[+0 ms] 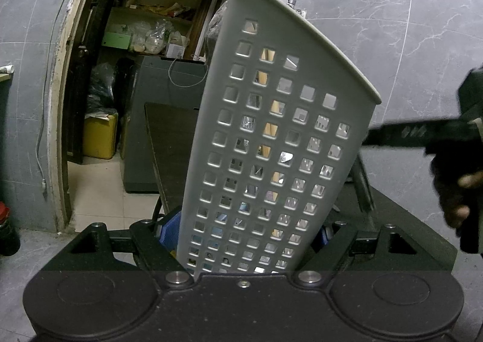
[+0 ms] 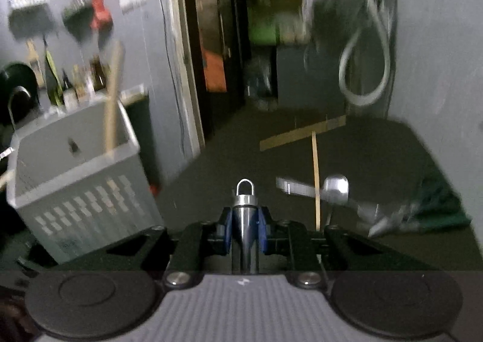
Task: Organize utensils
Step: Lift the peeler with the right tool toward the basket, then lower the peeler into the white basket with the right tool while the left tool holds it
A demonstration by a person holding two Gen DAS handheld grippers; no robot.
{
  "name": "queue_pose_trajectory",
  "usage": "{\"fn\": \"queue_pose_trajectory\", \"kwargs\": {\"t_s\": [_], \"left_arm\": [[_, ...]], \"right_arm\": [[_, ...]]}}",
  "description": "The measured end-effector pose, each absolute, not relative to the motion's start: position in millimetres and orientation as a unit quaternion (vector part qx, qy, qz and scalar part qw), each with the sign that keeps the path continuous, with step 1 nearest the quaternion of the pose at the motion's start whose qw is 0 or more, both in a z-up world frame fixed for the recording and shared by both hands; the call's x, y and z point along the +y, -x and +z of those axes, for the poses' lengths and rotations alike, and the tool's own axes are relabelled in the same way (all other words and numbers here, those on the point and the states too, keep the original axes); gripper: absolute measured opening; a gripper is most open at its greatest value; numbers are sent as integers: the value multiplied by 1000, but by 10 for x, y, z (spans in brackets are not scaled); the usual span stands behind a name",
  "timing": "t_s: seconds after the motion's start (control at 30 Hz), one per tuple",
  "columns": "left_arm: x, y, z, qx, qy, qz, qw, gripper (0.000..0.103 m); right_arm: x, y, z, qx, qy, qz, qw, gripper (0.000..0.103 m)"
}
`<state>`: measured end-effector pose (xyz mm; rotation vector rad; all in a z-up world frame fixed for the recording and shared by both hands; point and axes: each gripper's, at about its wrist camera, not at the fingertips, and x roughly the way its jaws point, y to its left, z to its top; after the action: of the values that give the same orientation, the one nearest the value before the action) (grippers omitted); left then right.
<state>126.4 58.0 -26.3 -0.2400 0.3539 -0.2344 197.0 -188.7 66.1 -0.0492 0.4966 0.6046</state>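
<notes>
A grey perforated utensil basket [image 1: 271, 130] fills the left wrist view, tilted, with my left gripper [image 1: 246, 239] shut on its lower sides. Wooden and metal utensils [image 1: 269, 130] show through its holes. In the right wrist view the same basket [image 2: 81, 191] stands at the left with a wooden handle [image 2: 113, 94] sticking up out of it. My right gripper [image 2: 245, 230] is shut on a steel utensil handle [image 2: 245, 215] that ends in a hanging loop. On the dark table lie a steel ladle [image 2: 335, 188], a thin wooden chopstick [image 2: 316, 182] and other blurred metal utensils [image 2: 294, 186].
A green cloth [image 2: 437, 206] lies at the table's right edge. A person's hand [image 1: 459, 191] with the other gripper shows at the right of the left wrist view. Behind are a grey tiled wall [image 1: 392, 24], a doorway to a cluttered pantry [image 1: 157, 24], and bottles [image 2: 54, 82] on the left.
</notes>
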Motion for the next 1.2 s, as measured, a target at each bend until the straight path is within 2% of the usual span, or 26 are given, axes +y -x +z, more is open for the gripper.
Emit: {"fn": "queue_pose_trajectory", "kwargs": {"t_s": [0.13,0.27,0.57,0.8,1.07,1.2], "left_arm": [[583,-1260,-264,175,118,-116,970,82],[584,-1260,-264,175,119,-116,970,82],[582,-1262,-262,175,119,-116,970,82],[582,-1263,-260,175,119,-116,970,82],[579,-1261,-257,176,119,-116,970,82],[579,-1258,-251,176,119,-115,970,82]], "right_arm": [[-1917,-1743,856,169,22,302,938,20],[-1887,-1593,924,128,29,308,942,20],[-1764,-1506,885,130,40,303,943,20],[-1862,-1439,1007,100,12,283,954,20],[-1938,-1210,1338,-19,-43,261,964,20],[-1839,-1190,1566,-49,-31,261,964,20]]}}
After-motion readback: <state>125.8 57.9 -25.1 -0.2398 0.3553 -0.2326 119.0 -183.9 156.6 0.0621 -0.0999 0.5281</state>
